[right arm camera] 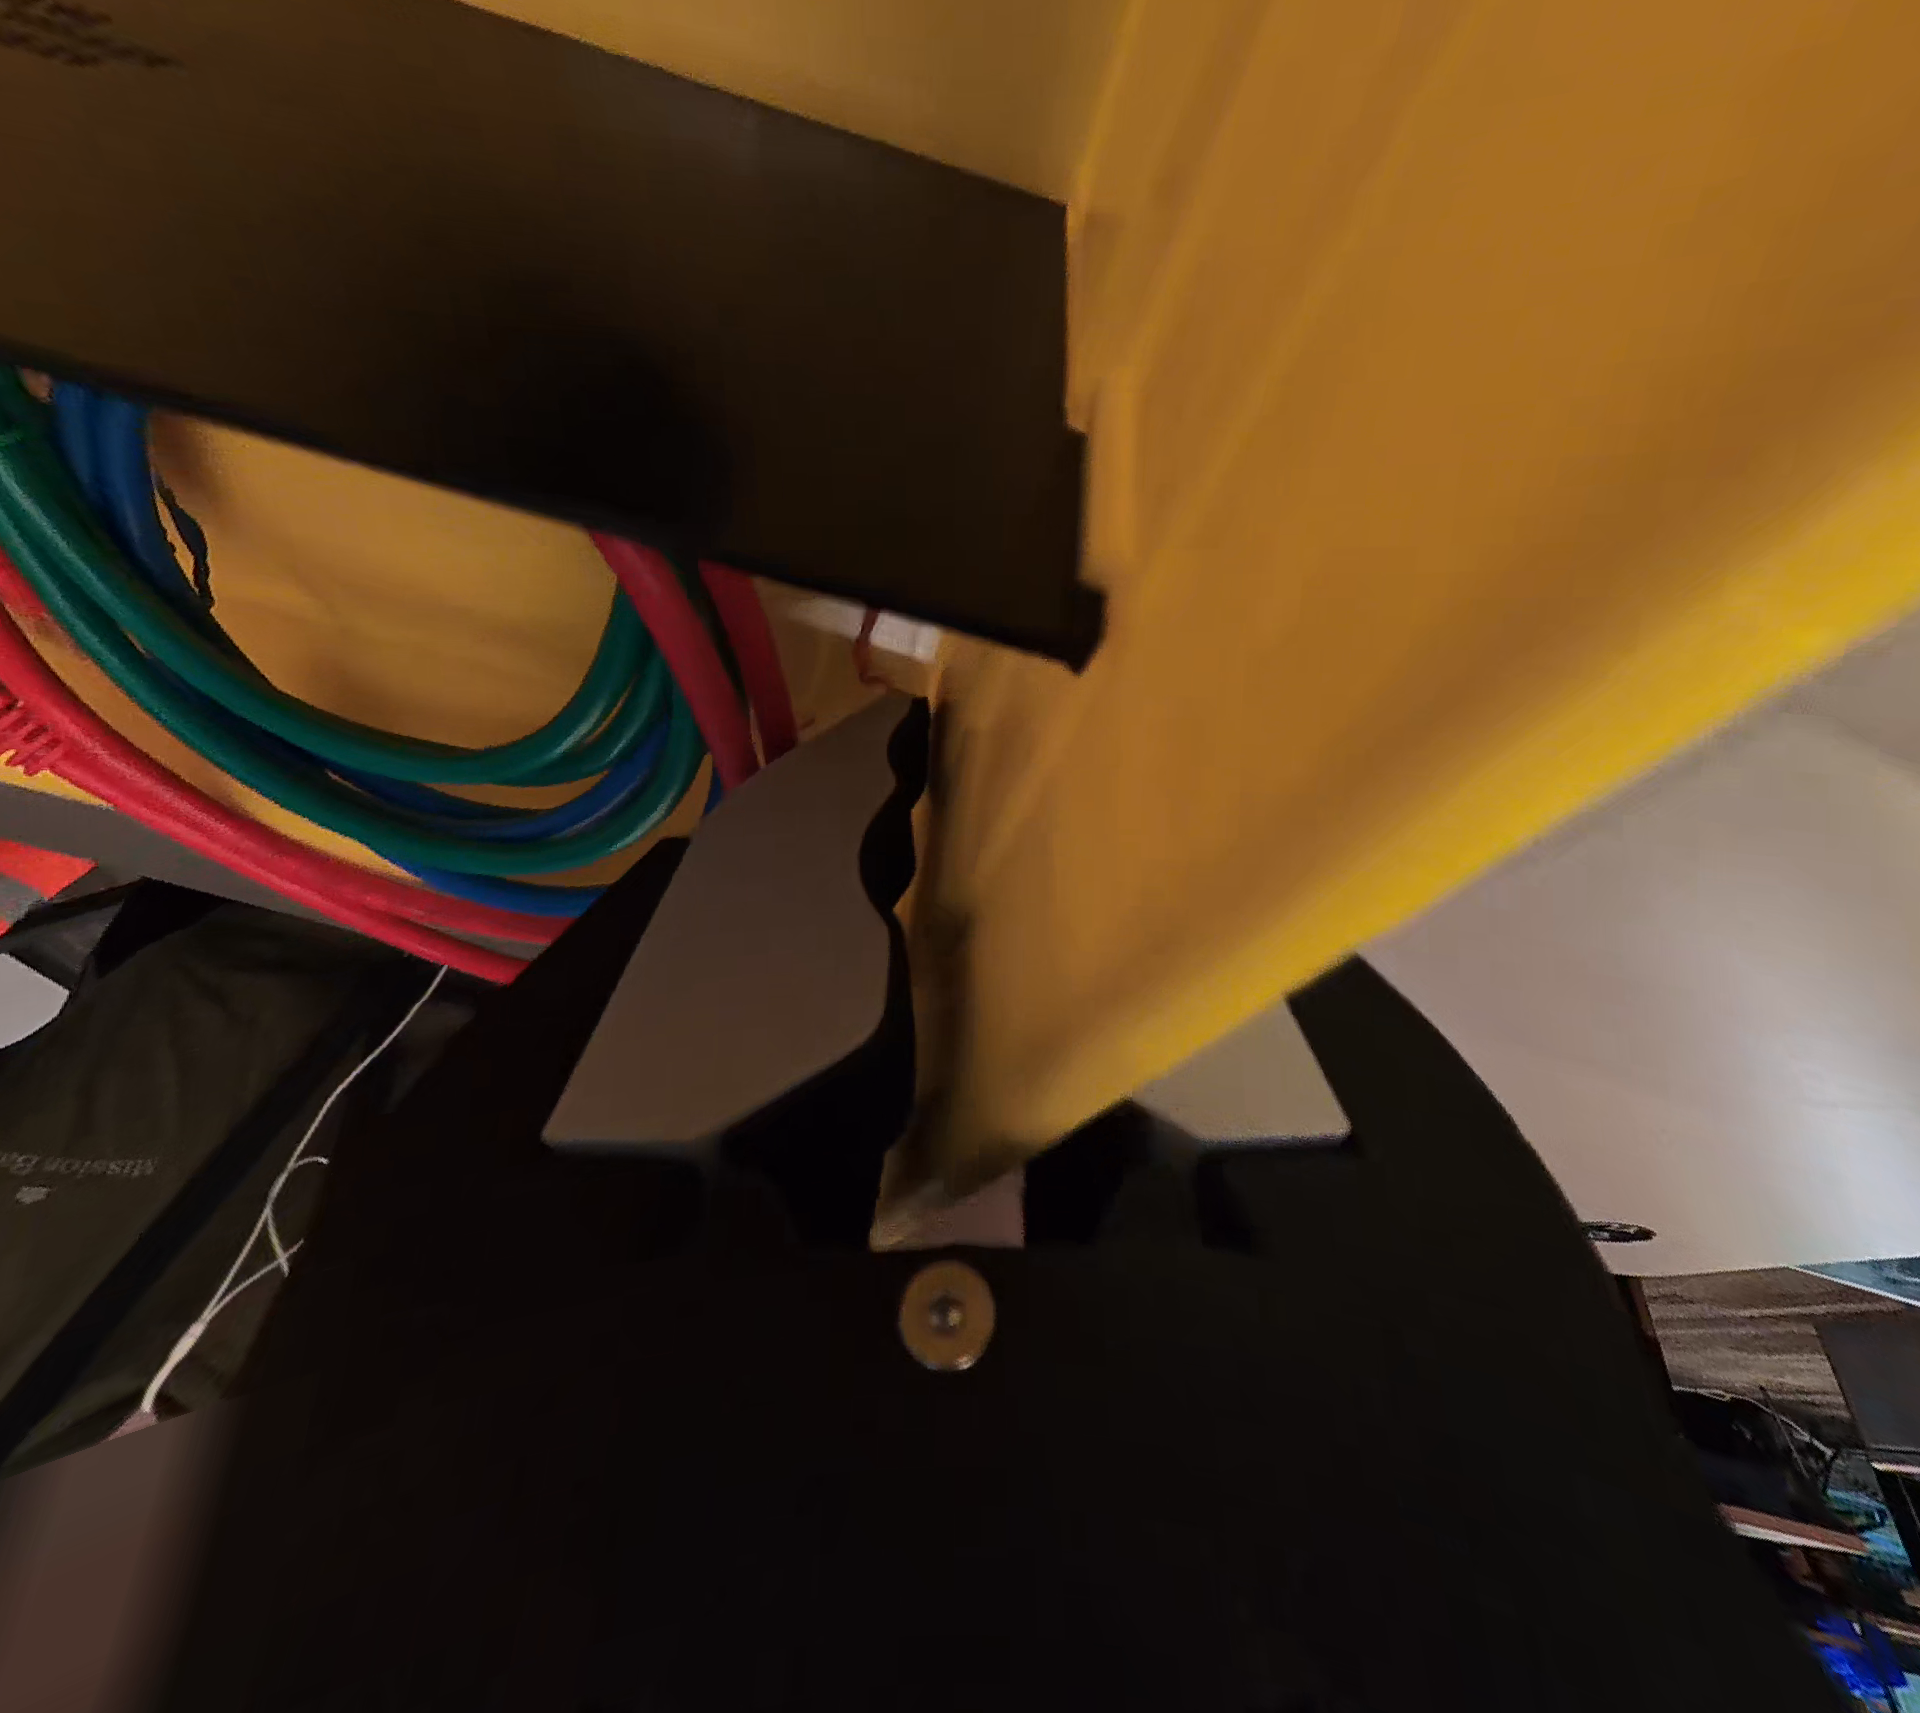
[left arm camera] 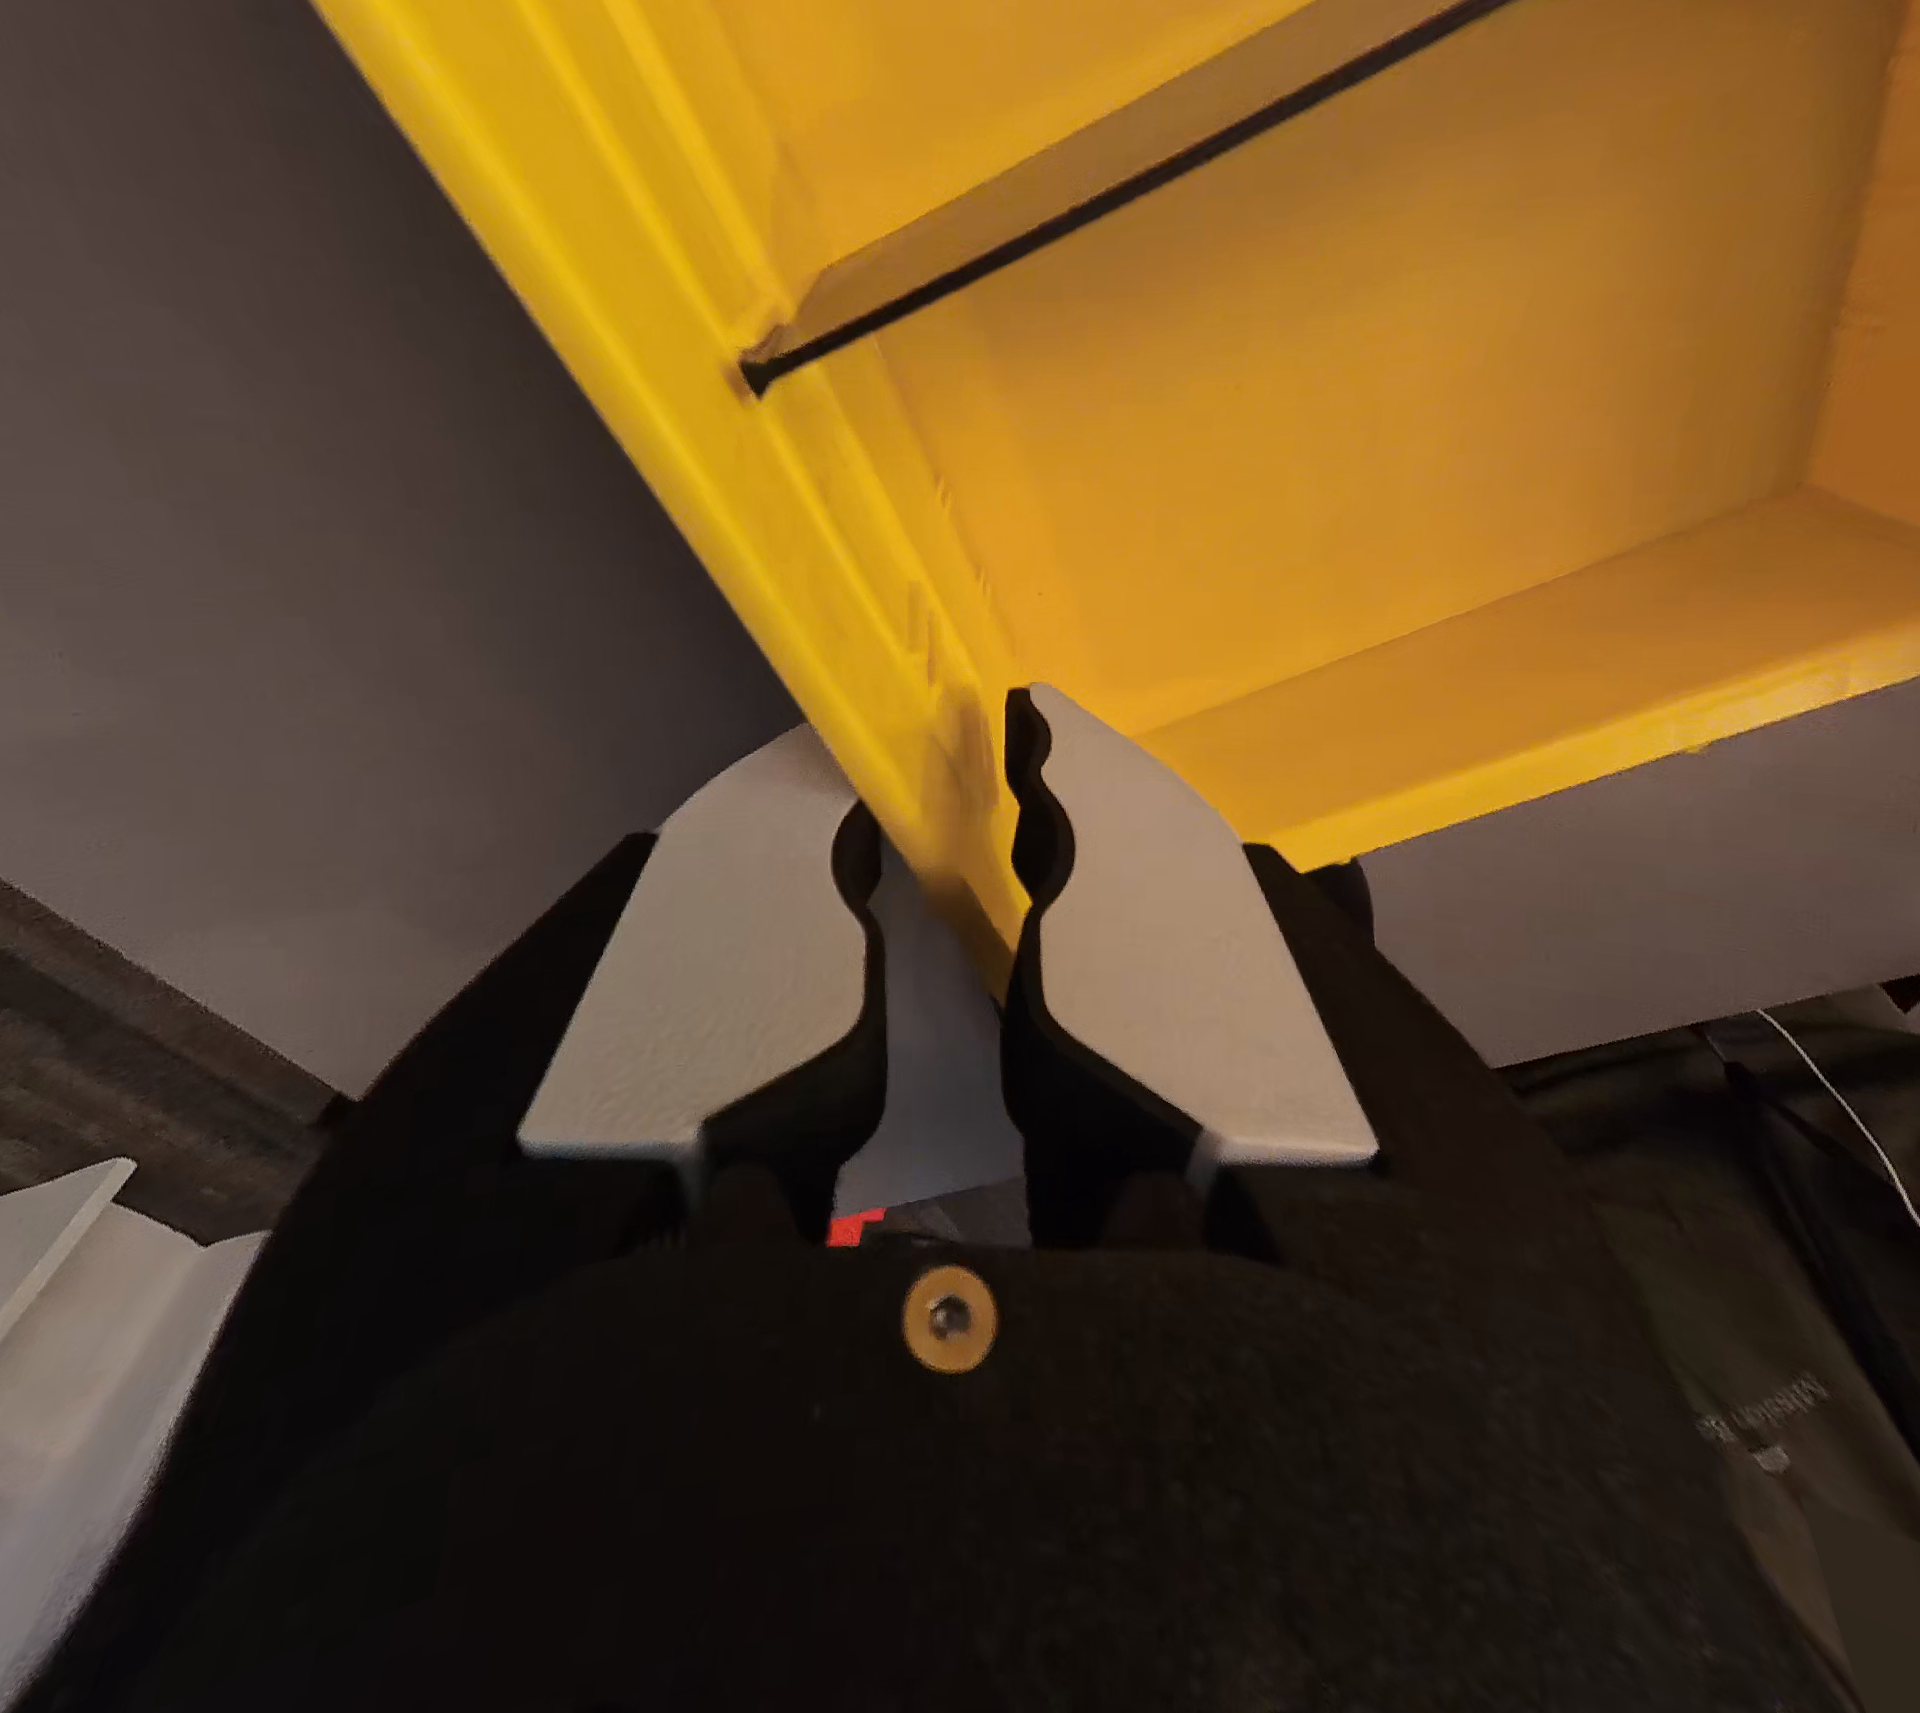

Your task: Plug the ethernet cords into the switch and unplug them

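Left gripper (left arm camera: 940,842) sat closed down on the front left edge of a yellow cabinet (left arm camera: 1403,416), the post running between its two grey fingers (left arm camera: 727,967), one finger on either side of it and pressed close. Right gripper (right arm camera: 966,915) did the same on the cabinet's right wall (right arm camera: 1351,520): the near finger lay flat against the inner face, the other was mostly hidden behind the yellow panel, so the grip itself looked snug though the far contact could not be seen. Below and beside both grippers, a black bag (right arm camera: 156,1175) with white cord lay on the surface, also visible at the lower right of the left view. Just past the right gripper's finger, a bundle of cords (right arm camera: 416,780) in red, green and blue hung looped inside the lower compartment, under a thin black shelf (right arm camera: 623,375) slotted into the side wall; no cord was held by either gripper. A small white piece (right arm camera: 883,635) showed under the shelf's end; the switch could not be made out for certain. From the left view the shelf (left arm camera: 1195,146) showed as a thin dark line across the cabinet, the space below it bare on that side. Farther off, a grey wall (left arm camera: 260,468) to the left, pale wall and dim clutter to the right, all blurred
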Demonstrator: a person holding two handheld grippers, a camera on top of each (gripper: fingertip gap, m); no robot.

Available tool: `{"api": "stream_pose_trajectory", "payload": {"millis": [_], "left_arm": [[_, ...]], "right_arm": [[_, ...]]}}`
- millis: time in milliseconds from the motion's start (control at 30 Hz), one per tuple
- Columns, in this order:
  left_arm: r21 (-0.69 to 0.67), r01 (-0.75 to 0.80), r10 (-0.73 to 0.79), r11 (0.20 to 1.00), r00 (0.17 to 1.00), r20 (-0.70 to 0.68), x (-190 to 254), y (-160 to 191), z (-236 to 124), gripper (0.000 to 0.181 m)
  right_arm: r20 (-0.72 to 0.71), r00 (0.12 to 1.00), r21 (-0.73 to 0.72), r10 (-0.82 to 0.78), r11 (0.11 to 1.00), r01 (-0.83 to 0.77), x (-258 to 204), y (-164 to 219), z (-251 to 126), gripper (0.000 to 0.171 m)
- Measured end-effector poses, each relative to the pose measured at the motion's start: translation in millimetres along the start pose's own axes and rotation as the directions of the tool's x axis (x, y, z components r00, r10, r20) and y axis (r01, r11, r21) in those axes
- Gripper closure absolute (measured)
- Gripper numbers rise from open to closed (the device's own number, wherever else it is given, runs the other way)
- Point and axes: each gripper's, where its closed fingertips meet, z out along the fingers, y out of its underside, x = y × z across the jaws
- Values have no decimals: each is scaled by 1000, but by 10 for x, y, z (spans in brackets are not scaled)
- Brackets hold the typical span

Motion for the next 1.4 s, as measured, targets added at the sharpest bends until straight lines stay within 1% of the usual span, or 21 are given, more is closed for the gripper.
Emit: {"api": "stream_pose_trajectory", "payload": {"millis": [33,100,267,333,433,567,667,733,867,1033,1133,1200,1267,1400], "left_arm": [[5,-3,3,1000,1000,0,-1,16,-20,161],[33,-11,11,999,1000,4,-5,29,-82,162],[162,-9,5,987,1000,22,-21,36,-343,163],[225,-13,5,974,999,35,-17,41,-473,164],[328,-34,12,944,998,68,-1,44,-693,164],[480,-87,30,873,992,126,42,41,-1037,165],[574,-126,33,809,985,169,73,78,-1274,167],[623,-138,33,770,984,177,110,111,-1399,166],[696,-175,38,697,977,208,154,172,-1608,165],[777,-211,36,593,971,237,163,234,-1852,163],[822,-241,36,517,965,260,172,237,-2008,162],[856,-257,28,448,961,274,192,227,-2136,162],[882,-276,19,381,957,291,225,221,-2264,162],[922,-313,2,228,947,321,340,175,-2485,160]], "right_arm": [[4,1000,2,-2,1000,2,-1,9,-13,161],[12,1000,21,-4,1000,3,-4,23,-56,162],[20,1000,109,-6,994,4,-10,61,-251,160],[16,1000,172,-5,985,2,-19,92,-386,160],[-26,1000,281,16,960,-8,-23,215,-638,161],[-102,995,473,21,881,30,-179,404,-1046,161],[-168,986,627,17,773,93,-420,531,-1375,161],[-233,972,714,8,680,166,-608,604,-1583,161],[-338,941,819,-24,485,307,-1038,710,-1872,161],[-455,889,832,-62,325,449,-1493,704,-2061,160],[-469,865,839,-180,215,499,-1857,612,-2127,157],[-460,848,846,-262,161,508,-2100,547,-2178,158],[-476,824,850,-308,82,521,-2302,483,-2281,158],[-563,778,825,-279,-125,552,-2459,371,-2481,158]]}}
